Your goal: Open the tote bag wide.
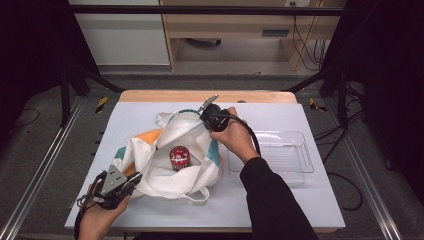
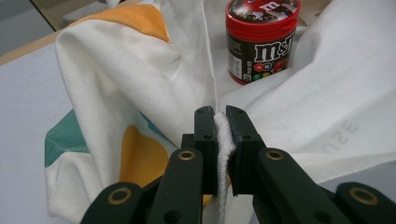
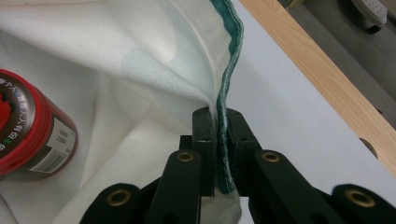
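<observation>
While the left gripper (image 1: pixel 131 183) pinches the near rim of the white cloth bag (image 1: pixel 192 175) — jaws clamped on the fabric — 1 red candy jar (image 1: pixel 179 157) stands upright inside its open mouth. Farther back, the right gripper (image 1: pixel 202 115) grips the far, green-edged rim, lifted above the table (image 1: pixel 300 200).

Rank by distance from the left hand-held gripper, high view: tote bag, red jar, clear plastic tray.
From the left hand-held gripper:
1. tote bag: its near edge is pinched in the jaws.
2. red jar: standing inside the open bag, mid-table.
3. clear plastic tray: far right of the table.
</observation>
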